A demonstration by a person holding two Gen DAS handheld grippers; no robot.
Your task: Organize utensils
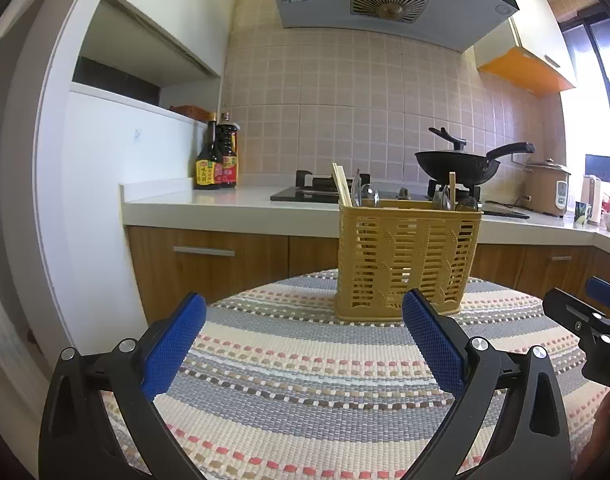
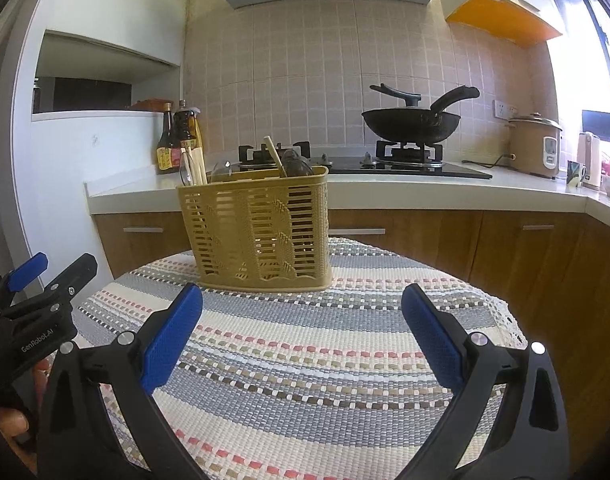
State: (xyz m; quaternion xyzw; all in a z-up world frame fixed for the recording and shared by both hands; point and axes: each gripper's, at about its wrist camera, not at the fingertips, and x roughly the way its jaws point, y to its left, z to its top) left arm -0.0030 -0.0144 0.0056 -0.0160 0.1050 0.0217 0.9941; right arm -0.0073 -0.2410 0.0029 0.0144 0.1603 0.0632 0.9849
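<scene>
A yellow slotted utensil basket (image 1: 409,258) stands at the far edge of a round table with a striped woven cloth (image 1: 305,368). It holds wooden chopsticks (image 1: 342,188) and spoons (image 1: 367,194). It also shows in the right wrist view (image 2: 257,232), with chopsticks (image 2: 197,168) and spoons (image 2: 297,164) in it. My left gripper (image 1: 305,316) is open and empty, just short of the basket. My right gripper (image 2: 303,308) is open and empty, near the basket's front. Each gripper shows at the edge of the other's view.
Behind the table runs a white counter (image 1: 225,204) with wooden cabinets, sauce bottles (image 1: 217,160), a gas hob, a black wok (image 1: 461,162) and a rice cooker (image 1: 547,188). A range hood hangs above. A white cabinet wall stands at the left.
</scene>
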